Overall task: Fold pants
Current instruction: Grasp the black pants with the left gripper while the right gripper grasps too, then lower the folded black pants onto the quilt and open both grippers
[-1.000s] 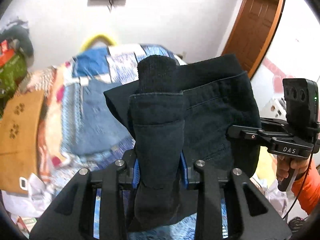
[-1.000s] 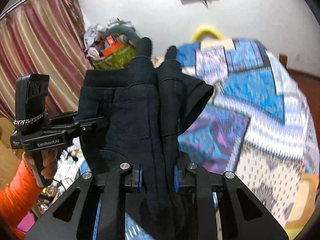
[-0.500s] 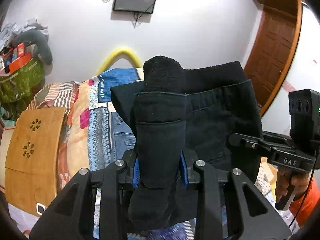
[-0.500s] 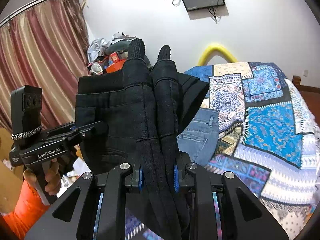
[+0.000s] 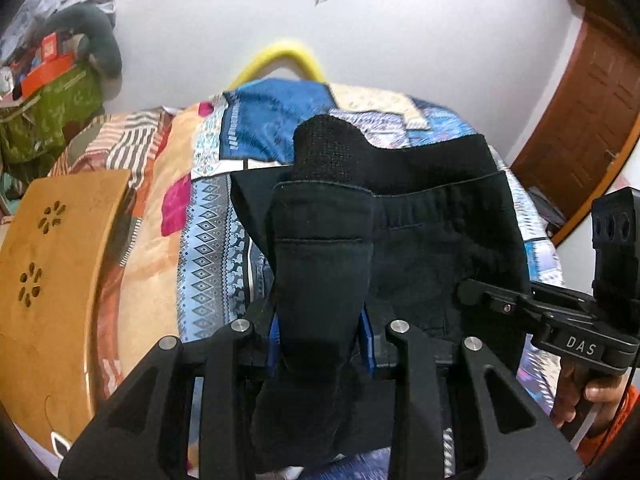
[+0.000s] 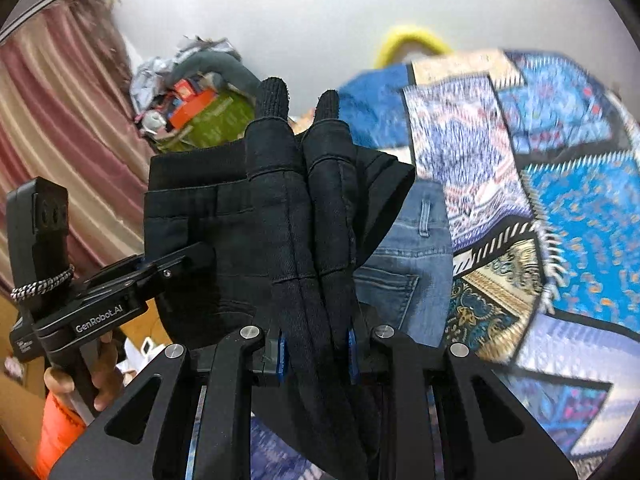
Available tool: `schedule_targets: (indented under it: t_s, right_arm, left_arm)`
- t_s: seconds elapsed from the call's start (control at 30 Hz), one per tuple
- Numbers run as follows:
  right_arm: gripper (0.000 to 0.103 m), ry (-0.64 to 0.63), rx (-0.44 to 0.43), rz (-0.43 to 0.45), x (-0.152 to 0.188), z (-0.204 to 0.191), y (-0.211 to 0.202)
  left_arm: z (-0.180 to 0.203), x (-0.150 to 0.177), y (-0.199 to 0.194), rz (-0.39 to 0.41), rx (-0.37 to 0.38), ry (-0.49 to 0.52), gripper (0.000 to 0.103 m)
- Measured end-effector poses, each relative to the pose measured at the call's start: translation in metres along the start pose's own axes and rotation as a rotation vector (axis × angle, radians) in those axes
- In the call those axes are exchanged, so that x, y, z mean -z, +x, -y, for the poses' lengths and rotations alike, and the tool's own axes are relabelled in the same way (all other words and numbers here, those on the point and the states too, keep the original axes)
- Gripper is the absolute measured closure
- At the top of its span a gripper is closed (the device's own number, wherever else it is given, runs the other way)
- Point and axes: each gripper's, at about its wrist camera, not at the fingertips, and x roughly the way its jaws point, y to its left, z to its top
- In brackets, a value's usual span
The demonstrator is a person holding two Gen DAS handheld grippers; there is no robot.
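Black pants hang in the air above a patchwork bed, held at both ends of the waistband. My left gripper is shut on a bunched fold of the waistband and fabric hides its fingertips. My right gripper is shut on the other bunched end of the black pants. Each gripper shows in the other's view: the right one beside the pants, the left one at the left. The pant legs hang out of sight below.
The bed's patchwork quilt lies below. Blue jeans lie on it under the black pants. A wooden lap table sits at the left. A brown door, a cluttered pile and a curtain border the bed.
Both grippers have tilted downward with the pants, so the bed fills more of each view and the wall screen has slid to the top edge. Both grips are unchanged.
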Motion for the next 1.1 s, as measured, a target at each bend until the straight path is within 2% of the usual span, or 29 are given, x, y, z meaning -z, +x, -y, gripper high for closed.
schedule_targets:
  t_s: [0.3,0.4,0.43,0.47,0.53,0.63,0.77,0.93,1.1]
  right_arm:
    - [0.079,0.01,0.116,-0.147,-0.003,0.025,0.049]
    - [0.077,0.026,0.175,-0.184,0.004,0.034,0.053]
    - [0.076,0.03,0.186,-0.194,0.007,0.035,0.051]
    - [0.076,0.03,0.179,-0.194,0.011,0.037,0.046]
    - [0.076,0.015,0.178,-0.168,0.017,0.036,0.032]
    - [0.076,0.008,0.174,-0.138,0.023,0.034,0.01]
    - [0.076,-0.026,0.165,-0.046,0.025,0.017,-0.036]
    - [0.076,-0.143,0.162,0.108,0.035,-0.03,-0.11]
    - [0.076,-0.232,0.116,0.277,0.053,-0.084,-0.197]
  left_arm:
    - [-0.023,0.004,0.087,-0.137,-0.024,-0.068,0.069]
    - [-0.029,0.014,0.1,-0.189,-0.055,-0.102,0.067]
    - [-0.031,0.018,0.1,-0.194,-0.052,-0.109,0.06]
    - [-0.032,0.021,0.098,-0.194,-0.049,-0.115,0.056]
    - [-0.033,0.028,0.089,-0.194,-0.047,-0.118,0.056]
    - [-0.03,0.036,0.067,-0.19,-0.064,-0.095,0.056]
    - [-0.018,0.038,0.015,-0.133,-0.09,-0.057,0.056]
    - [0.013,0.032,-0.082,0.016,-0.031,-0.025,0.056]
    - [0.056,0.035,-0.187,0.188,-0.047,0.039,0.056]
